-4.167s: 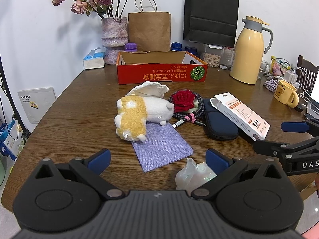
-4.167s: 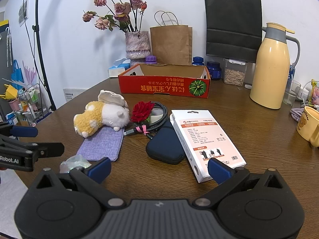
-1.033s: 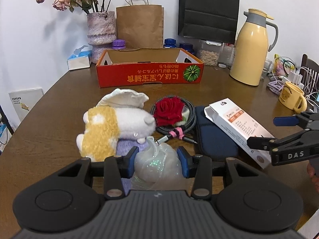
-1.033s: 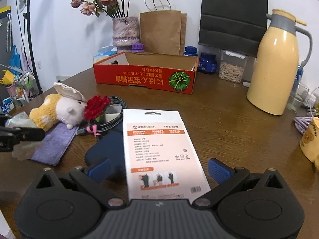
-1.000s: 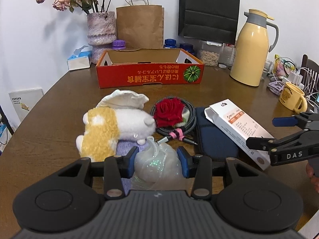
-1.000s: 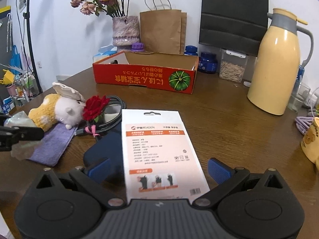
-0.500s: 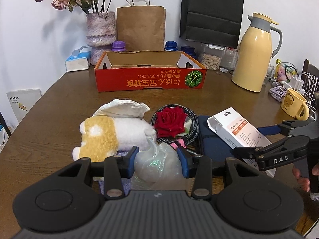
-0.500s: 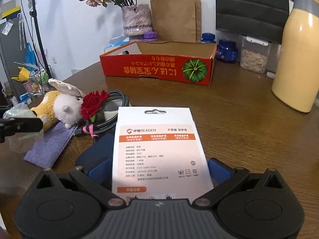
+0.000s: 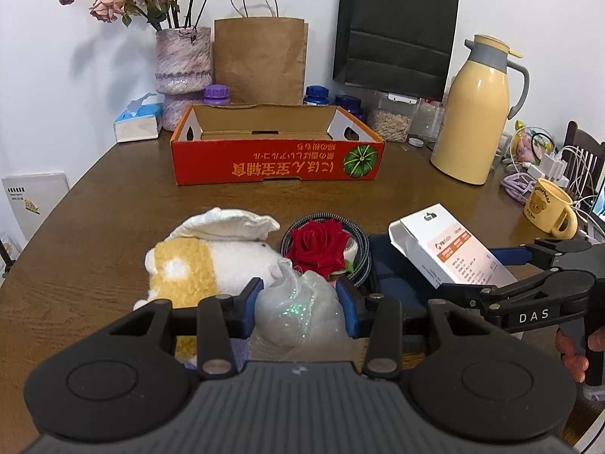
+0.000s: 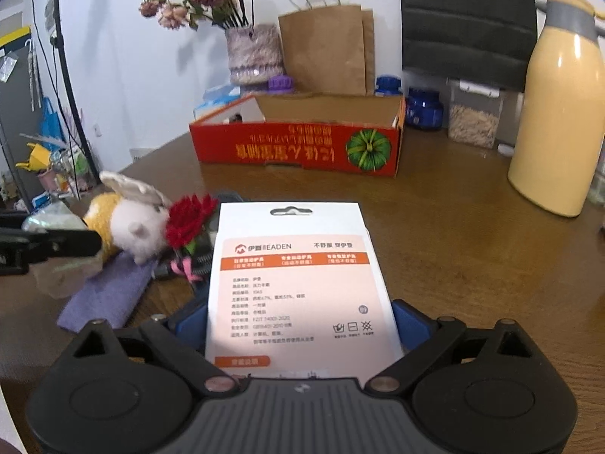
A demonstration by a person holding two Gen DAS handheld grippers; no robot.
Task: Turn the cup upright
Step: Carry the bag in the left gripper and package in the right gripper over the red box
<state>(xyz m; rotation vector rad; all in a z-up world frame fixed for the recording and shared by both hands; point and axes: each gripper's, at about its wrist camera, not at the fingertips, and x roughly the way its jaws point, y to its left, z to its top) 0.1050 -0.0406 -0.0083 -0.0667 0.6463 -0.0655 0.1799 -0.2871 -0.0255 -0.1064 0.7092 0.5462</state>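
A yellow bear-print mug [image 9: 548,208] stands upright at the table's far right, apart from both grippers. My left gripper [image 9: 300,299] is shut on a crumpled translucent plastic bag [image 9: 298,312] and holds it above the purple cloth; from the right wrist view the left gripper [image 10: 49,244] and the bag [image 10: 53,221] sit at the left edge. My right gripper [image 10: 298,321] is shut on a white and orange package [image 10: 295,283], its blue pads [image 10: 410,323] against the package's sides. In the left wrist view the package [image 9: 450,249] tilts up in the right gripper [image 9: 487,270].
On the brown table [image 9: 113,227] lie a plush toy [image 9: 204,261], a red rose on a coiled cable [image 9: 319,244], a dark pouch [image 9: 389,265] and a purple cloth [image 10: 106,295]. Behind stand a red cardboard tray [image 9: 276,166], a yellow thermos [image 9: 476,125], a vase, bags and jars.
My right gripper has come forward over the package and its fingers have come in against its sides, raising it. The left gripper, which picked up the plastic bag earlier, keeps holding it.
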